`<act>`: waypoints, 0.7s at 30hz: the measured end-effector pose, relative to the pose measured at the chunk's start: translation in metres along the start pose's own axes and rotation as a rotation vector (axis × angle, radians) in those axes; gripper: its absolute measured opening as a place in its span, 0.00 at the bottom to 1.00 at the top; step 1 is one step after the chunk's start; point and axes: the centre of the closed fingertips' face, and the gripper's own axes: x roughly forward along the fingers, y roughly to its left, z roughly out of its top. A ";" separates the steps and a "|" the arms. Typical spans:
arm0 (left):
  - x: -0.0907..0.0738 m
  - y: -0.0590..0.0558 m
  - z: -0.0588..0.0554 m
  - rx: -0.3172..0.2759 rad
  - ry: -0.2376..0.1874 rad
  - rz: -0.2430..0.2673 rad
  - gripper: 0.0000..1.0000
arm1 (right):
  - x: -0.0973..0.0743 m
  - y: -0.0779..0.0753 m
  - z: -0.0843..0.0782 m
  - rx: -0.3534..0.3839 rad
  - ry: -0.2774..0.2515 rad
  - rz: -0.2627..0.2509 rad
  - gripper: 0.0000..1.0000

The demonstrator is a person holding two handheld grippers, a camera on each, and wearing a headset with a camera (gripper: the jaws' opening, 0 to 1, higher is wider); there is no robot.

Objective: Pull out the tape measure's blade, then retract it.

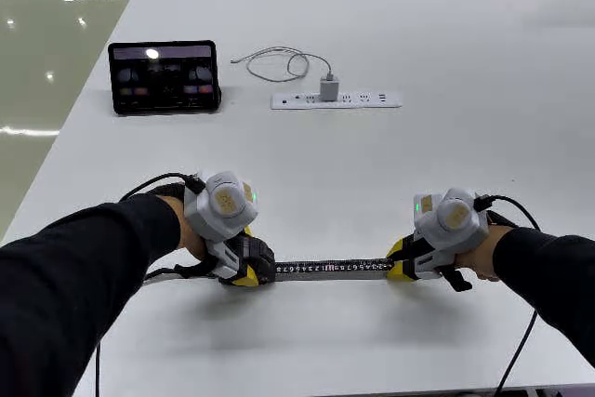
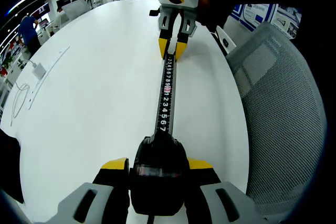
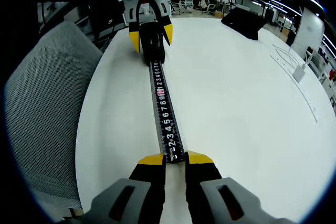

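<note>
While my left fingers (image 2: 114, 164) clamp the tape measure (image 2: 159, 174) on the worktop (image 1: 372, 53), my right fingers (image 3: 151, 159) pinch the end of its blade (image 3: 164, 109), stretched flat between them.

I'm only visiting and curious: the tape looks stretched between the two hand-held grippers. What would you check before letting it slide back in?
1. Case gripped: the left hand-held gripper is shut on the tape measure case: ok.
2. Tip held: the right hand-held gripper pinches the end of the blade: ok.
3. Blade out, straight and flat on the table: ok.
4. Tablet and power strip lie well apart from the blade: ok.
5. Blade lock released: cannot tell.
</note>
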 end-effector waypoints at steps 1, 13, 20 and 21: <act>0.000 0.000 0.000 0.000 0.000 0.000 0.36 | 0.000 0.000 -0.001 0.002 0.000 -0.001 0.08; 0.000 0.000 0.000 -0.002 -0.003 0.001 0.36 | -0.004 -0.003 -0.006 0.011 0.000 -0.007 0.08; 0.000 0.000 0.000 -0.002 -0.005 0.001 0.36 | -0.008 -0.004 -0.012 0.013 0.006 -0.012 0.08; 0.000 0.000 0.000 -0.003 -0.005 0.002 0.36 | -0.009 -0.004 -0.012 0.013 0.006 -0.013 0.08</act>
